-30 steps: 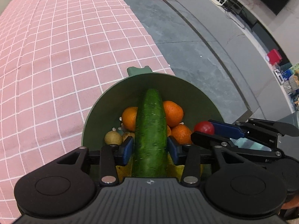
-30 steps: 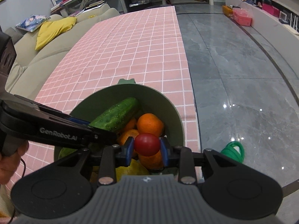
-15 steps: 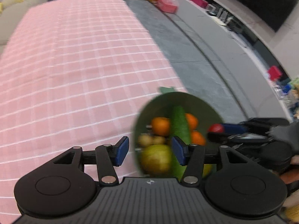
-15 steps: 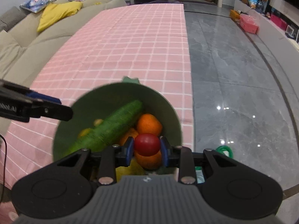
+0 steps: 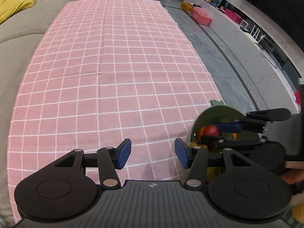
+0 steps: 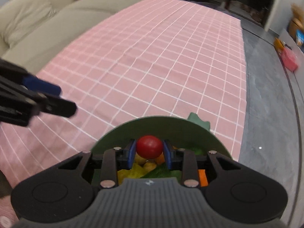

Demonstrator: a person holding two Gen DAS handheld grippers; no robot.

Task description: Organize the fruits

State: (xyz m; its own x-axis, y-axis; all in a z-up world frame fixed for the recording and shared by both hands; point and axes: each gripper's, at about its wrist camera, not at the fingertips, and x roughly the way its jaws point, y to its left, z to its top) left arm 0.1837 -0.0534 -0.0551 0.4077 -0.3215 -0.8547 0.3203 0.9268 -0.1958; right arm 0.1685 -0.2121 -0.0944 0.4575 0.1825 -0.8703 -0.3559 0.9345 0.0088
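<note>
A dark green bowl [image 6: 157, 125] of fruit stands at the near right edge of the pink checked tablecloth [image 5: 117, 72]; it also shows in the left wrist view [image 5: 210, 114]. My right gripper [image 6: 149, 150] is shut on a red tomato [image 6: 149, 146] and holds it over the bowl. Oranges [image 6: 202, 176], yellow fruit [image 6: 133, 172] and the green cucumber [image 6: 163, 172] lie below it. My left gripper [image 5: 153, 154] is open and empty over bare cloth, left of the bowl. From there I see the right gripper [image 5: 212, 134] holding the tomato [image 5: 210, 130].
A beige sofa [image 5: 22, 28] with a yellow cushion [image 5: 13, 3] runs along the table's left side. Grey floor [image 5: 228, 66] lies to the right, with a low shelf of boxes [image 5: 201, 17] beyond. The left gripper's fingers [image 6: 41, 96] show at the left of the right wrist view.
My left gripper let go of the cucumber into the bowl, opened, and pulled back left over the cloth. My right gripper still holds the tomato above the bowl.
</note>
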